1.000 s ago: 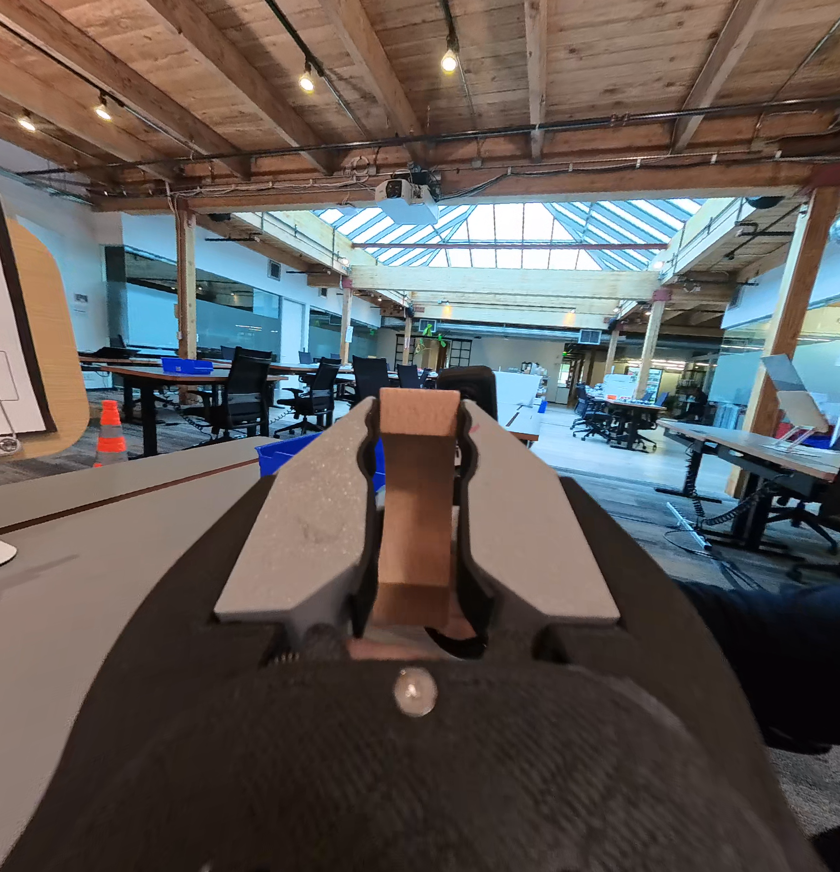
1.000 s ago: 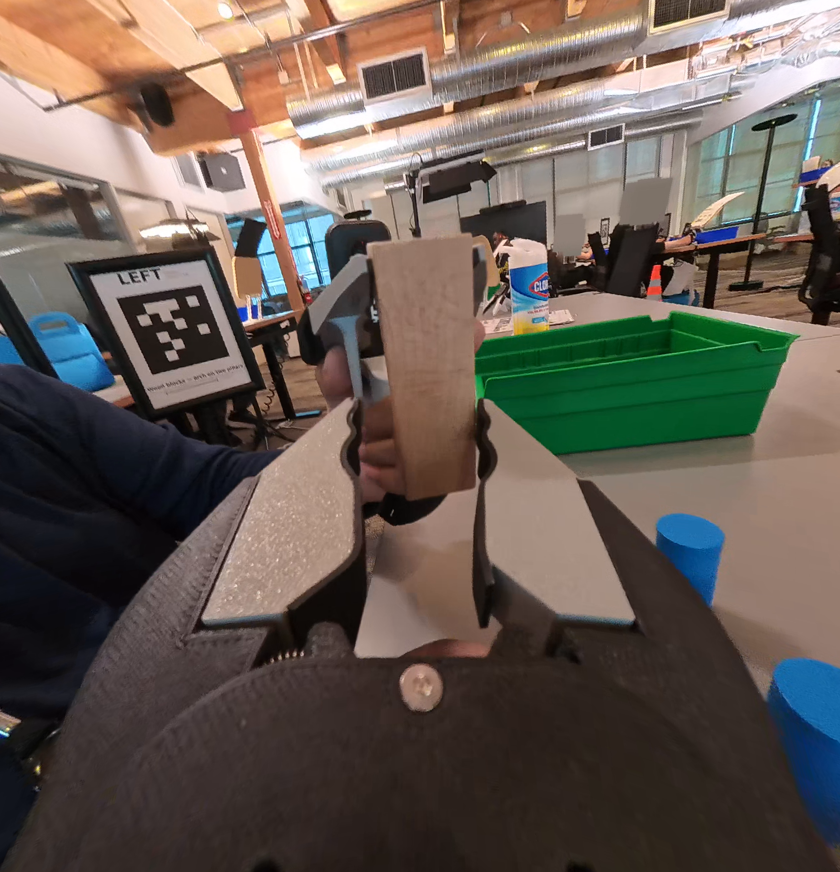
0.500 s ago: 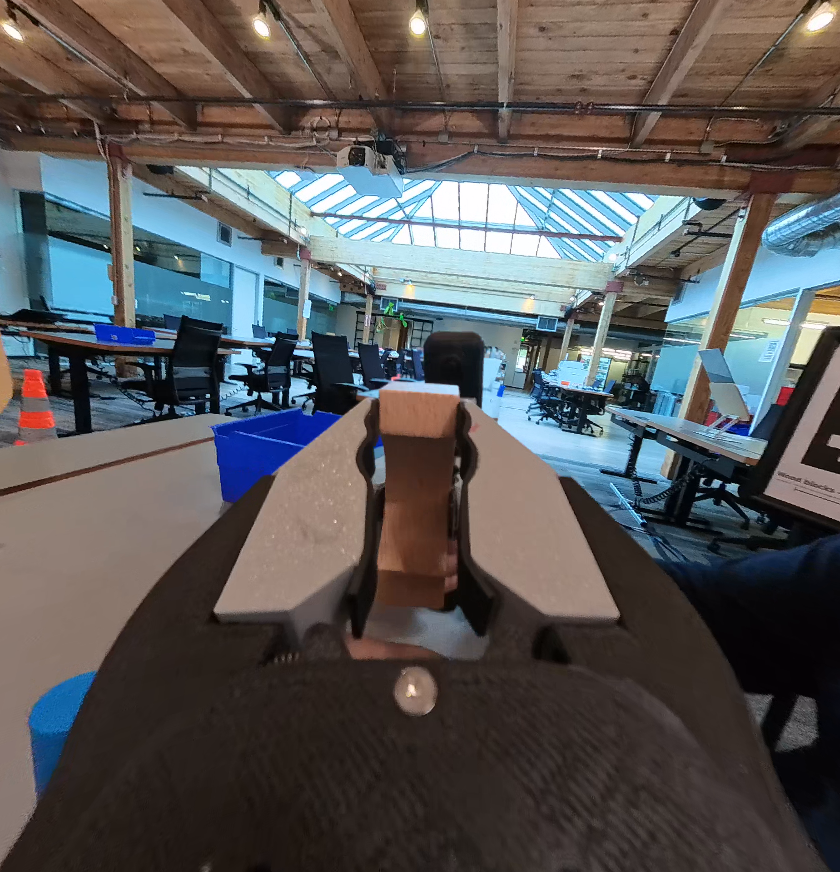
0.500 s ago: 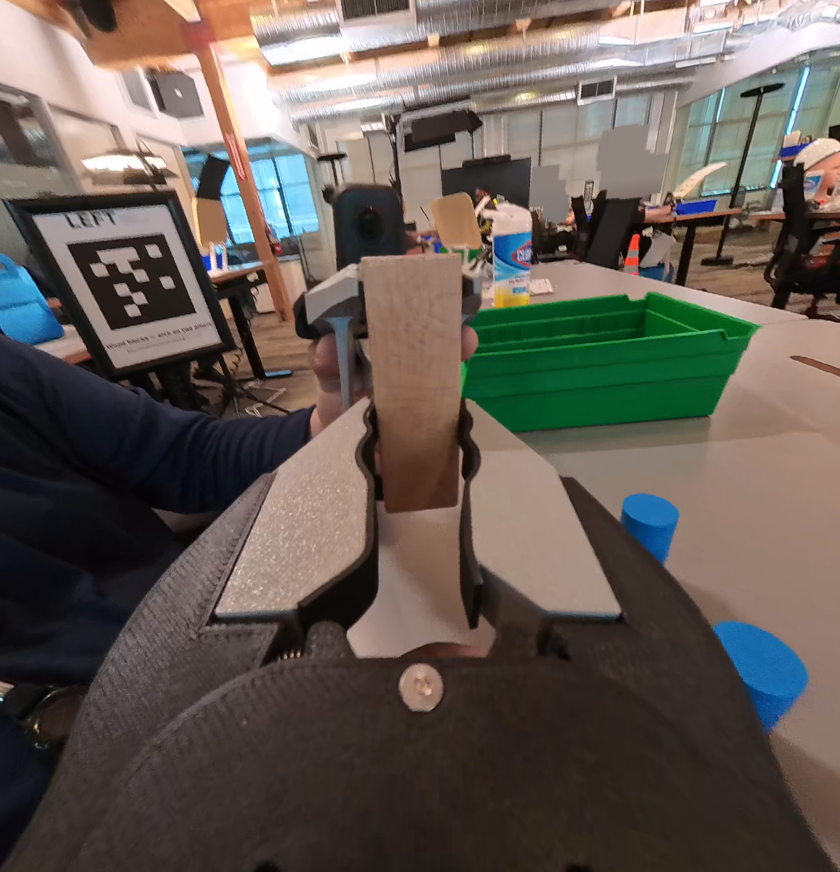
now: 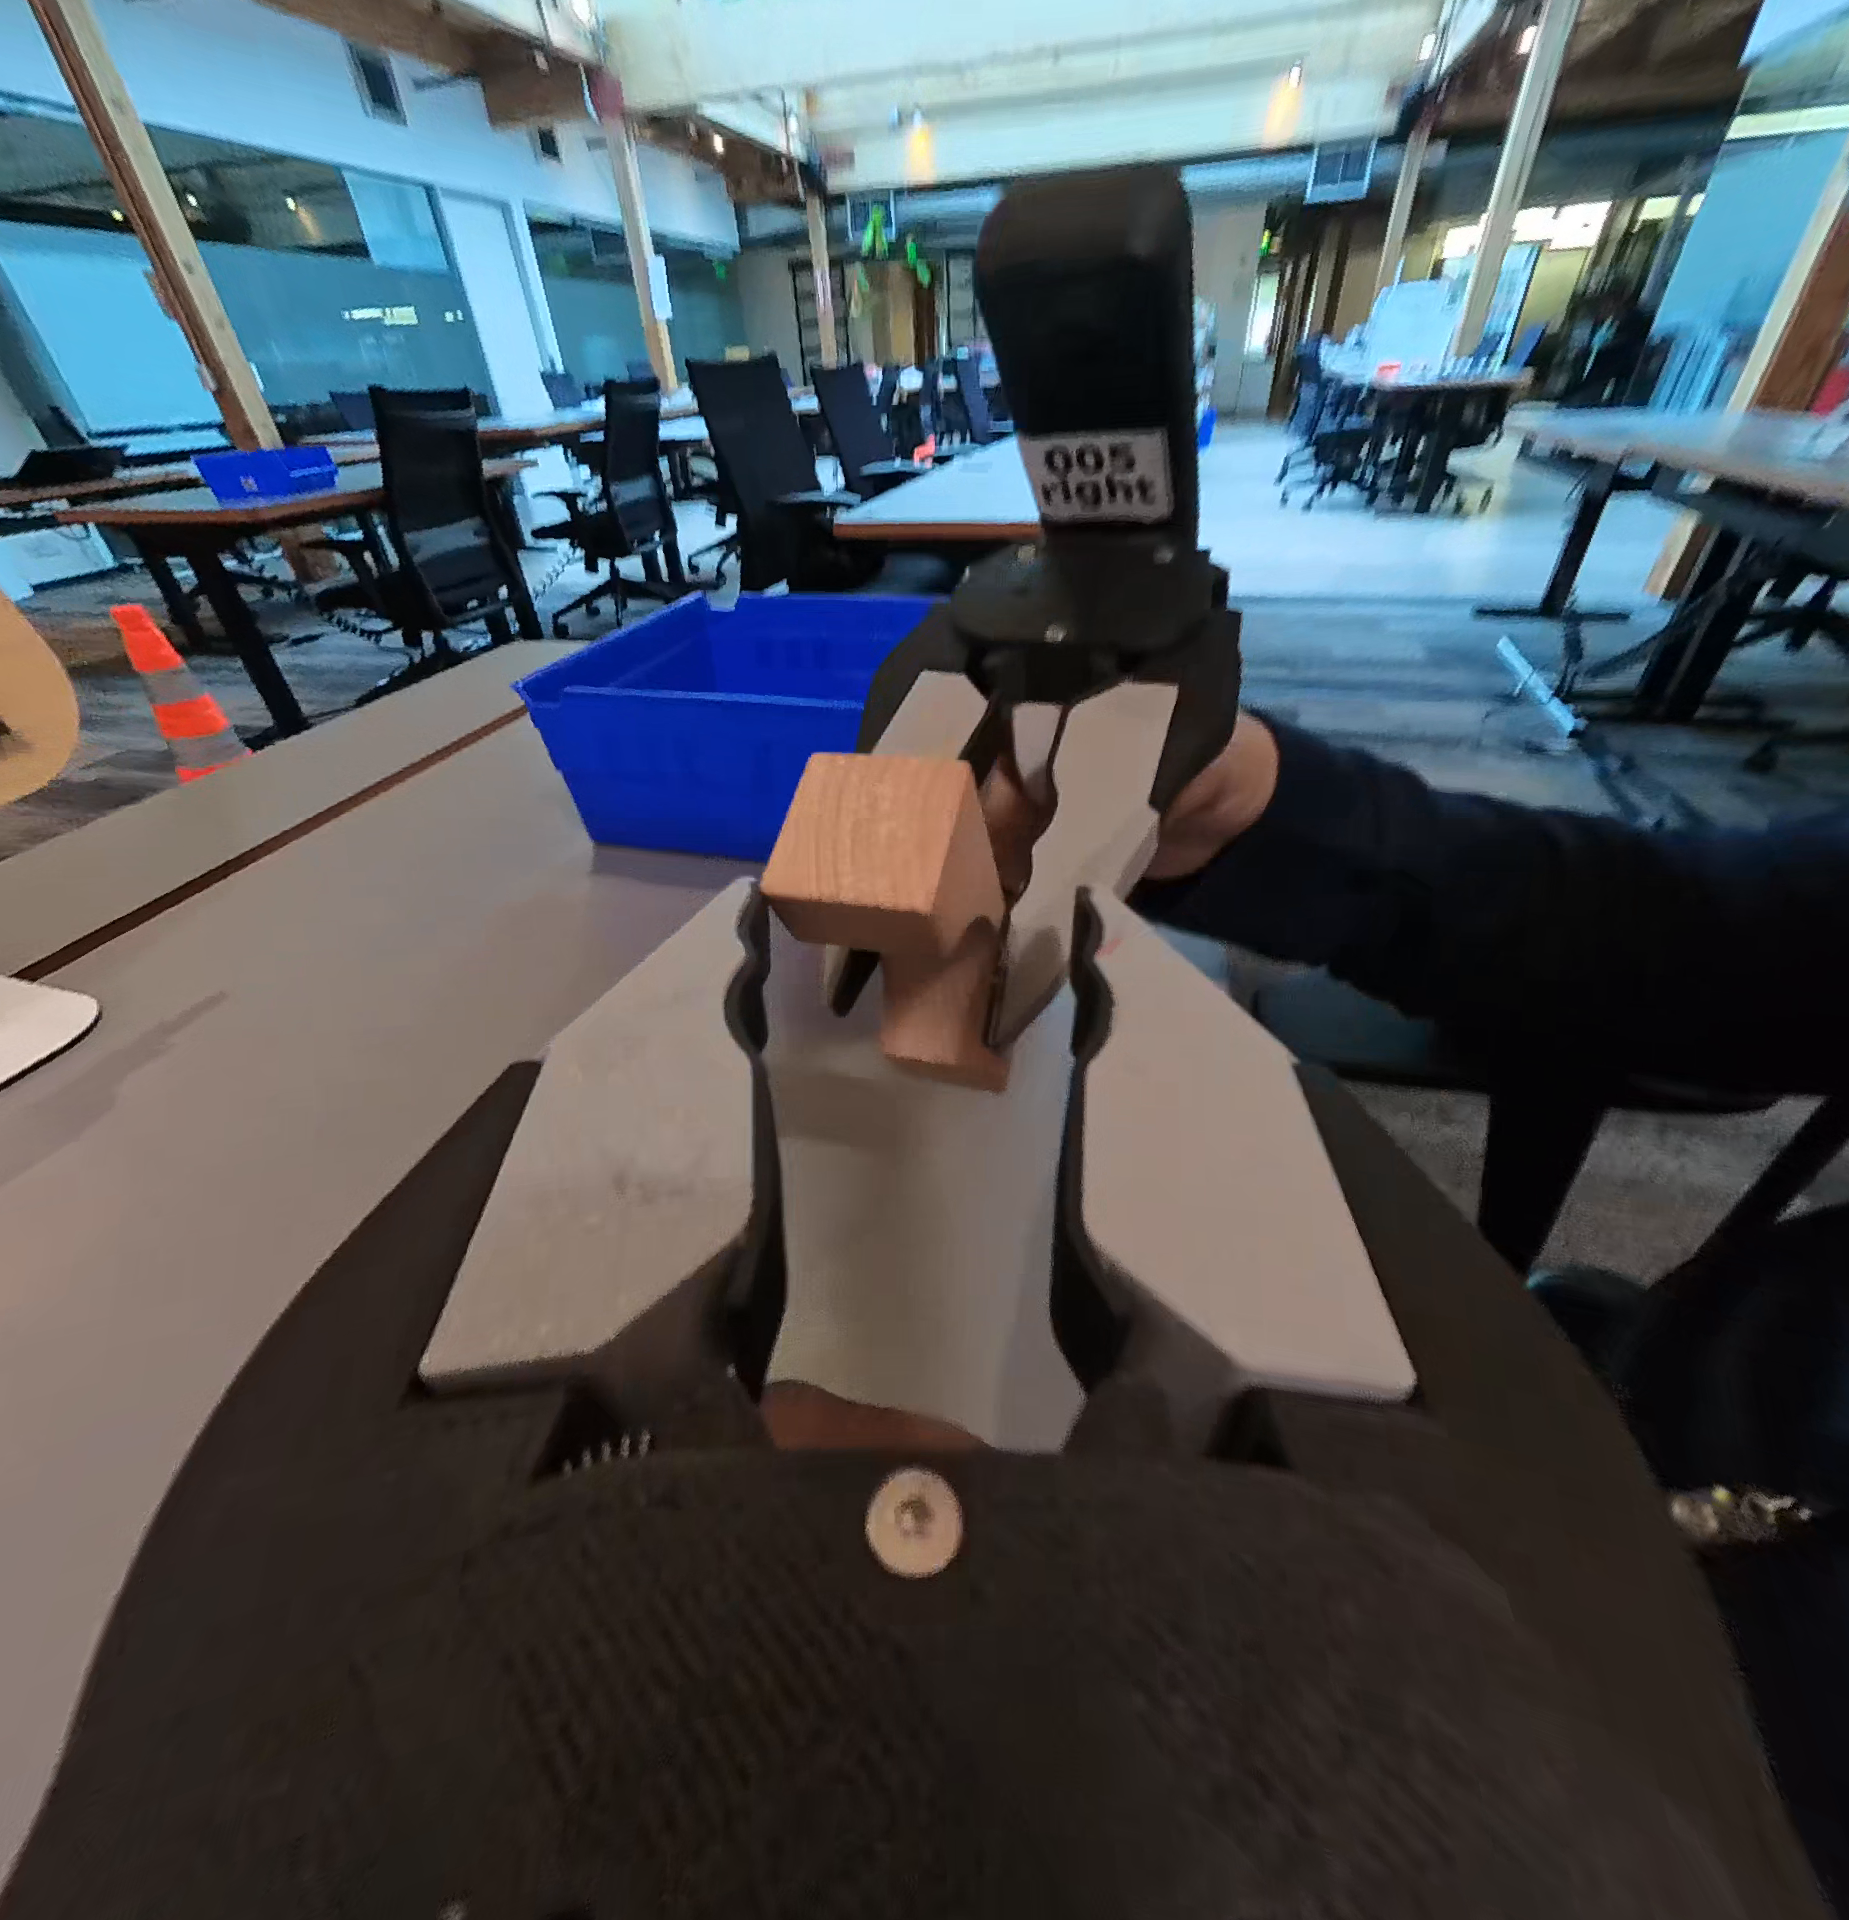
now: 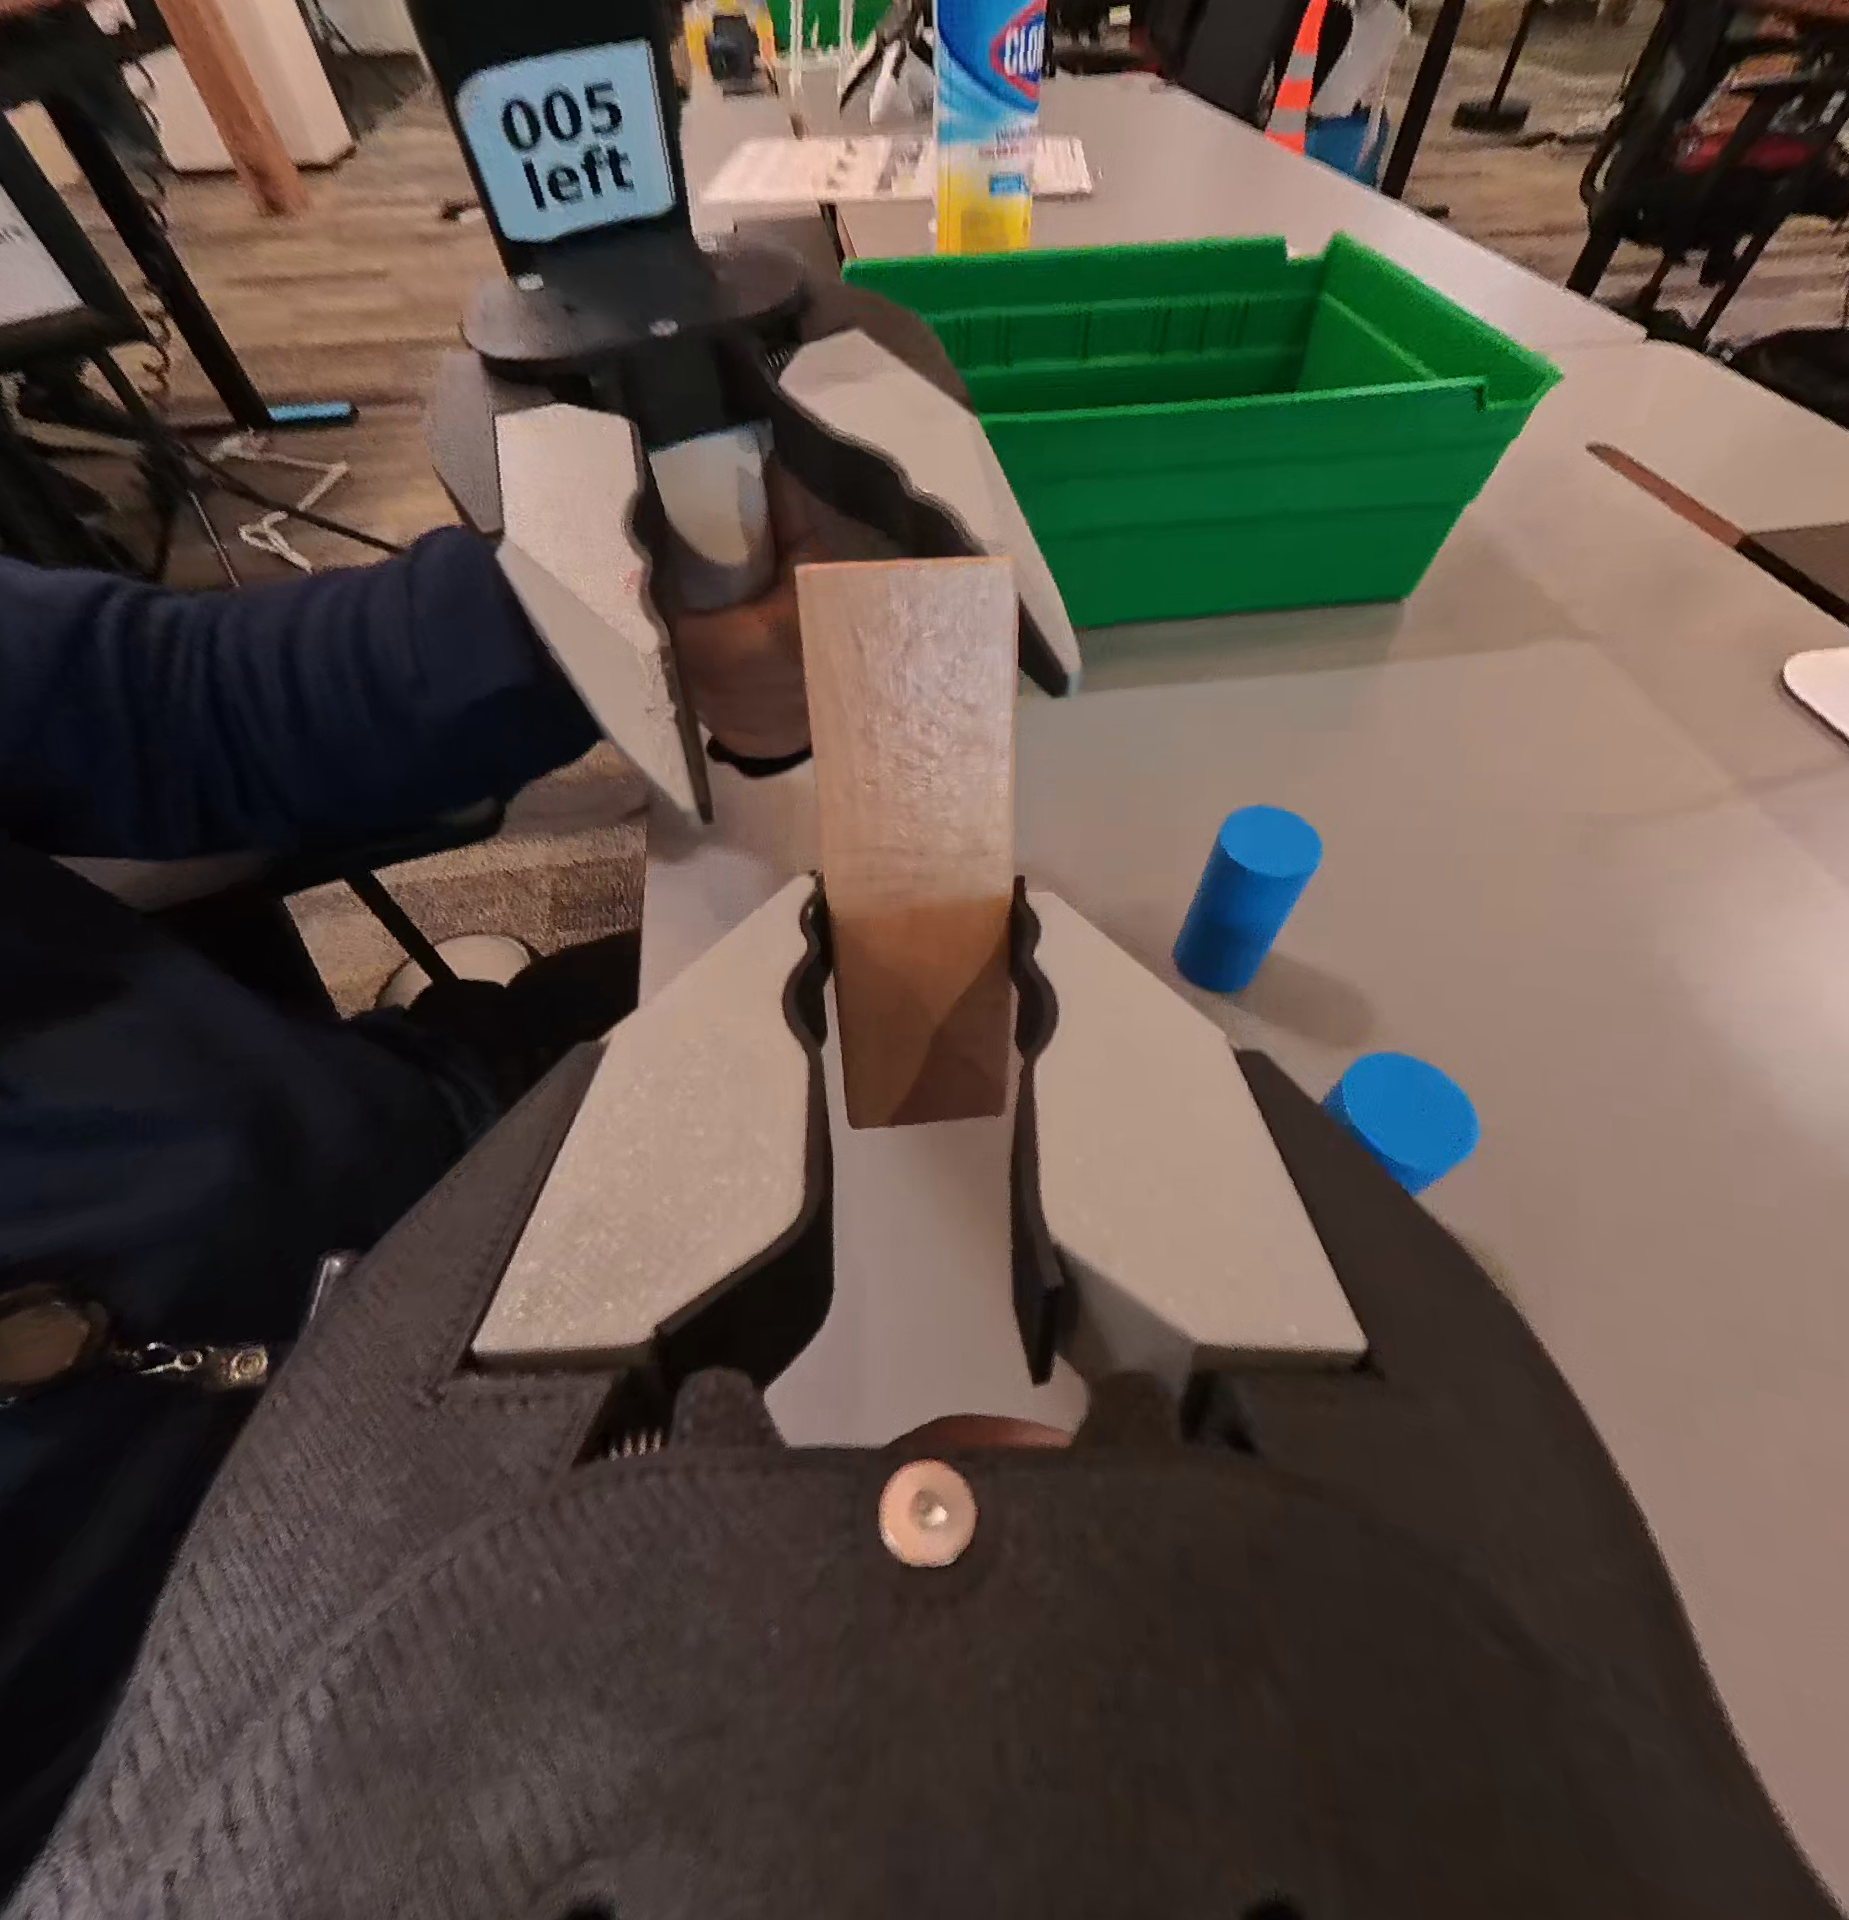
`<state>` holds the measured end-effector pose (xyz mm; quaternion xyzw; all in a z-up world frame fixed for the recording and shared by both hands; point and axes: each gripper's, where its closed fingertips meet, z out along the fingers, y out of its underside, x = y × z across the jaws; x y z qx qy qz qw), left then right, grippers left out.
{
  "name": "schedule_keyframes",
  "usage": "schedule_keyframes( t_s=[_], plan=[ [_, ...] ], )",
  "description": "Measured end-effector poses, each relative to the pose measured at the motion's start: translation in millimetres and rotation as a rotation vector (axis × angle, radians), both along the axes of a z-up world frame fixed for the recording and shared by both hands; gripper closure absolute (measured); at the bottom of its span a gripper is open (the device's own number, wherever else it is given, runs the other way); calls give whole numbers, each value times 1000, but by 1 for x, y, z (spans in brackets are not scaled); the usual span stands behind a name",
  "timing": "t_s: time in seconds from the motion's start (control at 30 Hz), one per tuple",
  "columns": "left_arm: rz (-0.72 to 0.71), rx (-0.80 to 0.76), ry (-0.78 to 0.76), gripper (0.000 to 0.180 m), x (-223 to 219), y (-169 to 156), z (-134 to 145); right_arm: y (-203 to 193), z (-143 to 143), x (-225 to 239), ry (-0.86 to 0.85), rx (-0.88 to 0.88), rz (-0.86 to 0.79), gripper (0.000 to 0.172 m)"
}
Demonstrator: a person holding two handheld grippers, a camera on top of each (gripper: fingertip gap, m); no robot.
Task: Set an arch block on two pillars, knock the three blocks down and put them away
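Grey and wide, the table (image 6: 1522, 727) stands in an open office of desks and black chairs. Above its near edge the right gripper (image 6: 915, 914) clamps the wooden arch block (image 6: 904, 748), both pads pressed against the block's sides, one end pointing away from the camera. The left gripper (image 5: 915, 925) faces it with its fingers spread wide; the block (image 5: 889, 862) sits ahead of its tips, close to the left pad, with clear space to the right one, so this gripper grips nothing. In the right wrist view the left gripper (image 6: 858, 644) shows opened, its fingers on either side of the block's far end. Two blue pillars are on the table to the right: one (image 6: 1247, 894) upright, the other (image 6: 1403, 1117) nearer the near edge. A green bin (image 6: 1211, 499) sits toward the far edge, and a blue bin (image 5: 712, 717) rests on the table beyond the left gripper.
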<state>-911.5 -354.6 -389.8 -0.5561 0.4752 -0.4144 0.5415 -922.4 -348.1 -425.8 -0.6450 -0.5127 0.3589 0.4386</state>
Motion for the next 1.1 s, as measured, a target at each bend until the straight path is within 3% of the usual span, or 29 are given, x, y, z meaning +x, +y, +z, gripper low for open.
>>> schedule_keyframes(
  t_s=[0.17, 0.37, 0.73, 1.1],
  plan=[
    [-11, 45, 91, 124, 4, -3, -16, -5, -15, 2, -109, 22, 19, 140],
    [-33, 61, 135, 141, 3, -4, -26, -9, -26, 3, -194, 48, 31, 140],
    [-128, -14, 93, 148, 4, -11, -25, -15, -25, 6, -188, 58, 60, 140],
    [-114, 14, 75, 148, 9, -14, -20, -15, -26, 5, -180, 59, 59, 139]
  ],
)
